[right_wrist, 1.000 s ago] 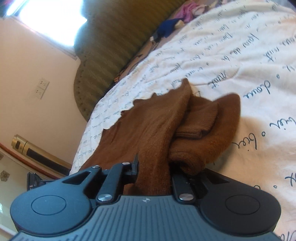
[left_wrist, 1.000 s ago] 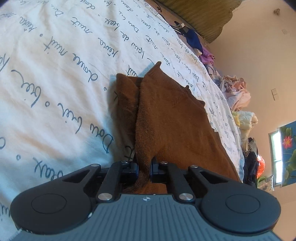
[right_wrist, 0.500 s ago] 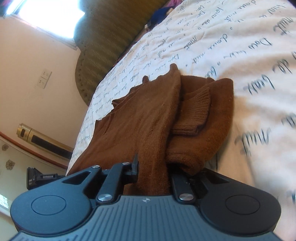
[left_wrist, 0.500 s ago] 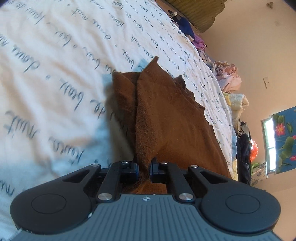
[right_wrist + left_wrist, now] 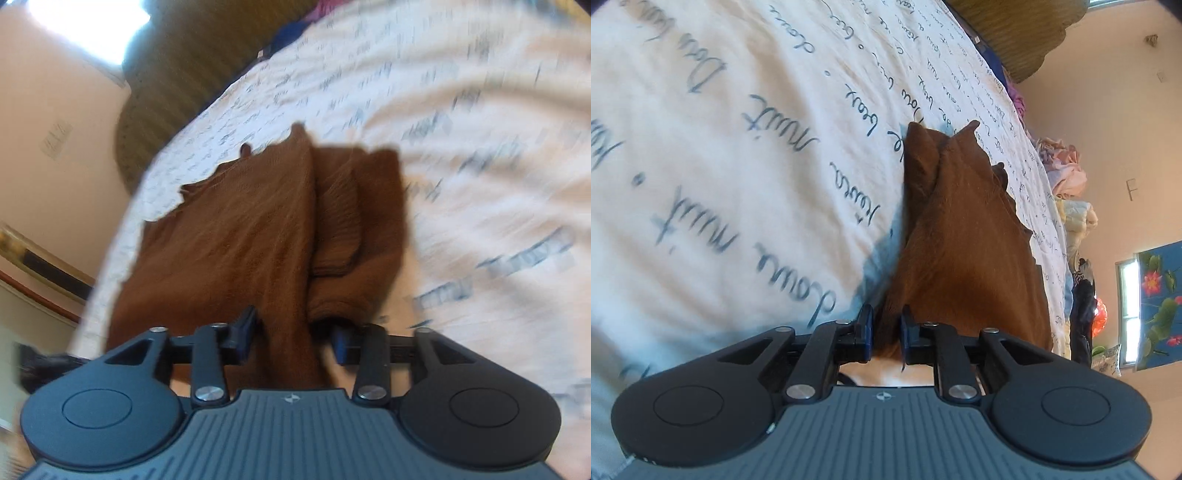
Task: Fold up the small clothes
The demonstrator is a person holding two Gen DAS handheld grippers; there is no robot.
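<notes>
Currently catalogued: 1 brown knitted garment (image 5: 964,236), apparently a small sweater, lying partly folded on a bed and being held at its near edge by 2 handheld grippers. Left gripper (image 5: 885,334) is pinching a gathered edge of the knit, its jaws drawn close together with fabric filling the narrow gap. Right gripper (image 5: 291,334) is holding the same garment (image 5: 258,236) with jaws standing wider, a thick bunch of knit passing between them; that view is smeared with motion blur, so whether the pads are truly bearing on the cloth is a judgement, though it looks gripped. Handling notes, as estimates: the knit is looking soft, light and limp, stretching and sagging rather than keeping a crease, and not slippery, since the loops are giving the pads purchase; nothing fragile. Best holds are appearing to be the doubled edges or ribbed cuff (image 5: 338,229), where several layers are stacking, rather than a single thin layer that would pull out of shape. Surface: a white bedsheet (image 5: 738,166) printed with dark handwritten script, yielding and slightly rumpled. Room: a ribbed olive headboard (image 5: 177,62) is standing at the bed's far end, heaps of other clothes (image 5: 1063,173) are sitting along the bed's edge, peach walls are catching strong window light (image 5: 85,22), and a floral curtain (image 5: 1160,299) is hanging by another window.
</notes>
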